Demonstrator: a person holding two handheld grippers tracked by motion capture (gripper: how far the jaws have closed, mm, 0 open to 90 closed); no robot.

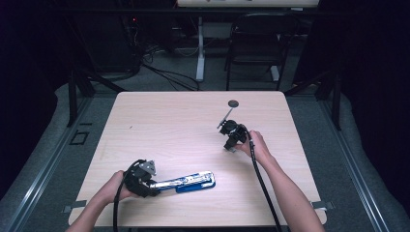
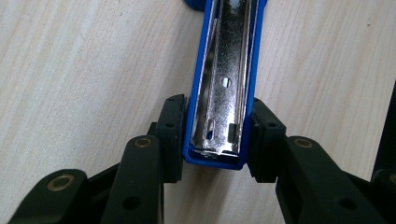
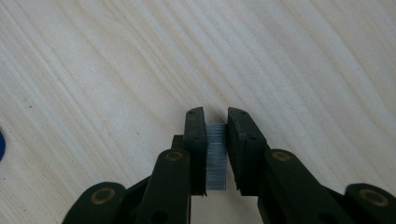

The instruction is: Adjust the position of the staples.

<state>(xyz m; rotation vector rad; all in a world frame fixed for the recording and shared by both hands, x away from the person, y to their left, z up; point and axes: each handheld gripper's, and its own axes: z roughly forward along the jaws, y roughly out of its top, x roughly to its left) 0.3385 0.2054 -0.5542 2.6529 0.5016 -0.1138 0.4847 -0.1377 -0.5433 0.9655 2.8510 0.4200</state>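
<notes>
A blue stapler (image 1: 186,182) lies near the table's front edge, opened so that its shiny metal staple channel (image 2: 224,84) faces up. My left gripper (image 1: 153,186) is shut on the stapler's rear end, one pad pressing each blue side wall (image 2: 217,140). At the right of the table my right gripper (image 1: 231,146) points down at the wood. It is shut on a short grey strip of staples (image 3: 215,154), which sits upright between the two pads (image 3: 215,121), just above the tabletop.
A small dark round piece (image 1: 234,103) with a thin rod (image 1: 225,116) lies behind the right gripper. The light wooden table (image 1: 183,121) is bare in its middle and left. A black chair (image 1: 256,38) and cables stand beyond the far edge.
</notes>
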